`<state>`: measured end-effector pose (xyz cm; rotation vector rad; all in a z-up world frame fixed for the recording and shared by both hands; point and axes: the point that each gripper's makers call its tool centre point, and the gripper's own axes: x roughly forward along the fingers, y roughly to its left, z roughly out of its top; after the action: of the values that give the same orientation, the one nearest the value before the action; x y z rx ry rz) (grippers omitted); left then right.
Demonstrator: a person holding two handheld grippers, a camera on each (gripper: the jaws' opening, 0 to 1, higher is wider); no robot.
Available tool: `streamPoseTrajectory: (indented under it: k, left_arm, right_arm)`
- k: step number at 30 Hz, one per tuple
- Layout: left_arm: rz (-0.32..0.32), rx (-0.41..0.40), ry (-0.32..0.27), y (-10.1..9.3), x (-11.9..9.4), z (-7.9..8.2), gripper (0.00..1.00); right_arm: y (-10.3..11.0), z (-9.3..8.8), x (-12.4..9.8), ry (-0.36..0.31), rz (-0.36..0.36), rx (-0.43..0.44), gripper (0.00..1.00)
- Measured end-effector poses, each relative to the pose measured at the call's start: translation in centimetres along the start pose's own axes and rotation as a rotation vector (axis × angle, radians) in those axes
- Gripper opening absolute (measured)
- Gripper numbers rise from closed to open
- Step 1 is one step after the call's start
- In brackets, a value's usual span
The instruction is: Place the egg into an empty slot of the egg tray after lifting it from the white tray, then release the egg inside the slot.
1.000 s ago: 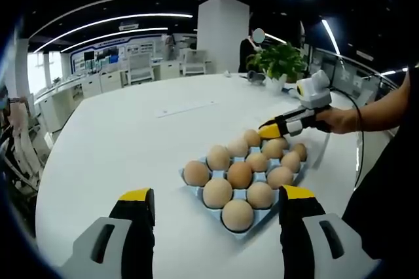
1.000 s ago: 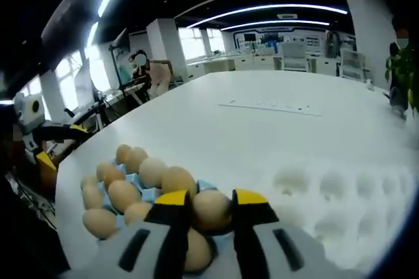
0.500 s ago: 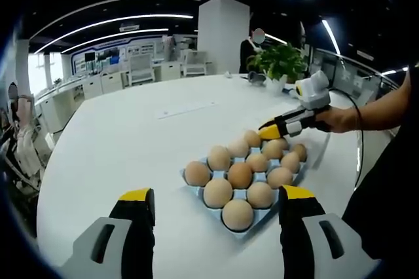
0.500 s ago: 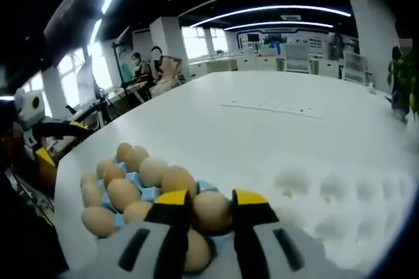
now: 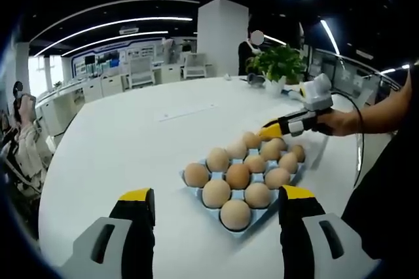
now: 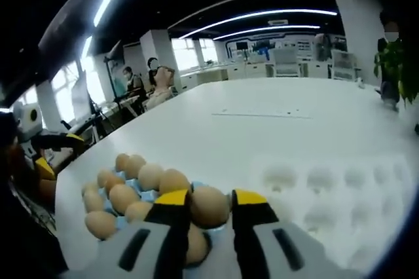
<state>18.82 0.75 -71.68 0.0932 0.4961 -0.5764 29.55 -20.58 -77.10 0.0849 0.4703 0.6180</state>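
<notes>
The right gripper view shows the right gripper (image 6: 209, 202) with its yellow-tipped jaws pinching an egg (image 6: 208, 205) from both sides. The egg sits between the tips, above the near edge of the blue egg tray (image 6: 152, 194), which carries other brown eggs. To the right lies the white tray (image 6: 340, 200), its moulded cups bare.

The left gripper view shows the same blue egg tray from the opposite side on the white table (image 5: 124, 141), with the right gripper held by a hand (image 5: 337, 120) at the tray's far corner. The left gripper (image 5: 216, 205) hangs short of the tray, jaws spread wide and holding nothing.

A potted plant (image 5: 280, 63) stands at the table's far end. No legible writing is visible.
</notes>
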Motion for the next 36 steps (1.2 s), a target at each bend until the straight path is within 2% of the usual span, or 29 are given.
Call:
streamPoseTrajectory:
  k: [1, 8, 9, 13, 14, 15, 16, 17, 20, 23, 26, 27, 29, 31, 36]
  left_arm:
    - [-0.001, 0.003, 0.002, -0.1, 0.0, 0.0, 0.77]
    - [-0.011, 0.015, -0.002, -0.5, -0.5, 0.0, 0.77]
    - [-0.013, 0.019, -0.007, -0.7, -0.6, 0.1, 0.77]
    - [-0.020, 0.027, -0.011, -1.0, -1.0, 0.1, 0.77]
    - [-0.020, 0.027, -0.011, -1.0, -1.0, 0.1, 0.77]
    - [-0.023, 0.027, -0.014, -1.1, -1.2, 0.1, 0.77]
    - [-0.025, 0.028, -0.015, -1.2, -1.3, 0.0, 0.77]
    - [-0.028, 0.030, -0.015, -1.3, -1.4, -0.1, 0.77]
    - [-0.036, 0.037, -0.014, -1.6, -1.6, -0.2, 0.77]
    - [-0.040, 0.037, -0.022, -1.8, -2.0, -0.2, 0.77]
    - [-0.042, 0.039, -0.027, -1.9, -2.4, -0.3, 0.77]
    - [-0.042, 0.039, -0.028, -2.0, -2.5, -0.3, 0.77]
    - [-0.041, 0.033, -0.038, -2.1, -2.9, -0.3, 0.78]
    - [-0.040, 0.013, -0.063, -2.2, -3.2, 0.0, 0.79]
    - [-0.043, 0.024, -0.060, -2.8, -3.5, -0.3, 0.79]
  right_arm:
    - [-0.1, -0.1, -0.2, -0.001, -0.007, 0.025, 0.26]
    - [-0.3, 0.3, -1.5, -0.049, -0.028, 0.047, 0.27]
    - [-0.2, 0.8, -1.8, -0.082, -0.032, 0.050, 0.29]
    - [0.2, 1.6, -2.6, -0.142, -0.031, 0.041, 0.44]
    - [0.3, 1.8, -2.7, -0.154, -0.030, 0.035, 0.50]
    - [0.6, 2.2, -2.9, -0.187, -0.020, 0.020, 0.60]
    - [0.9, 2.3, -3.1, -0.199, -0.014, 0.026, 0.74]
    - [1.3, 2.3, -3.2, -0.211, -0.005, 0.034, 0.81]
    - [1.9, 2.3, -4.0, -0.231, -0.007, 0.030, 0.91]
    - [2.4, 2.1, -4.5, -0.241, 0.002, 0.048, 0.92]
    - [2.6, 2.5, -5.5, -0.305, -0.001, 0.089, 0.94]
    - [2.8, 3.1, -6.0, -0.354, 0.008, 0.125, 0.95]
    - [2.9, 3.6, -6.7, -0.401, 0.011, 0.146, 0.98]
    - [3.1, 3.4, -7.3, -0.401, 0.013, 0.151, 1.00]
    - [3.8, 3.2, -8.1, -0.403, 0.024, 0.145, 1.00]
